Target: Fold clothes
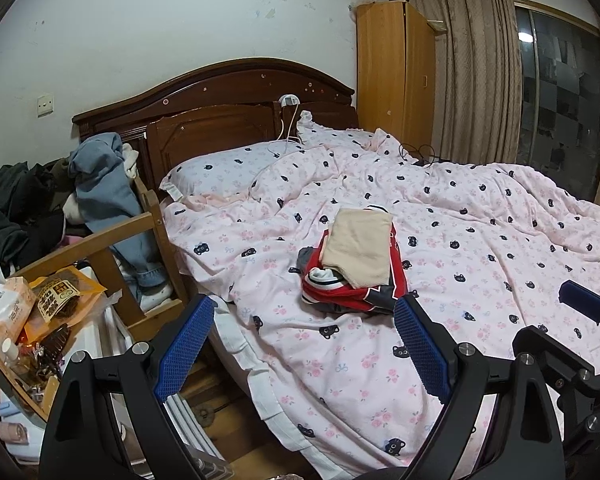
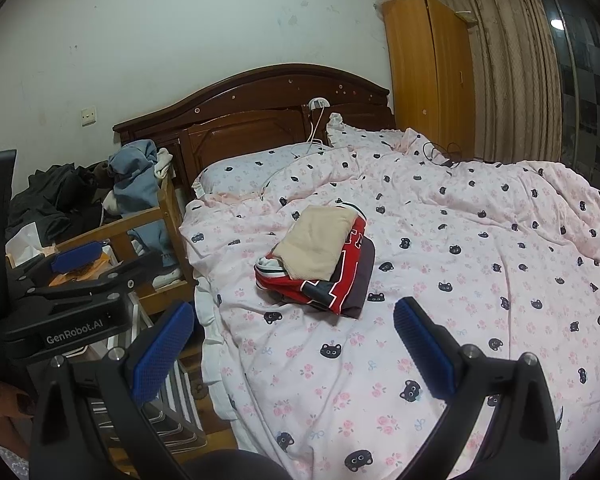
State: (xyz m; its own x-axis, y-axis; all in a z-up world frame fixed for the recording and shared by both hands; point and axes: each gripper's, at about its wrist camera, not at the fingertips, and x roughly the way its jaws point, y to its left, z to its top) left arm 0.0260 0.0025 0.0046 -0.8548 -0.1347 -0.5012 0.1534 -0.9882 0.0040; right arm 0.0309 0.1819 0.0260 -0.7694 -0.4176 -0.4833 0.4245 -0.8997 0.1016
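With both the left gripper [image 1: 304, 350] and right gripper [image 2: 294, 350] spread wide and empty, I judge the folded stack [image 1: 352, 270] mid-duvet [image 1: 480, 240] done, so I'd fetch the jeans [image 1: 108, 196] next.

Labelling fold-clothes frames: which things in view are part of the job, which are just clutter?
Job:
- beige folded garment
- red folded garment beneath it
- left hand-held gripper, open
- right hand-held gripper, open

Clutter:
- snack bags
- charger cable
- jeans on chair
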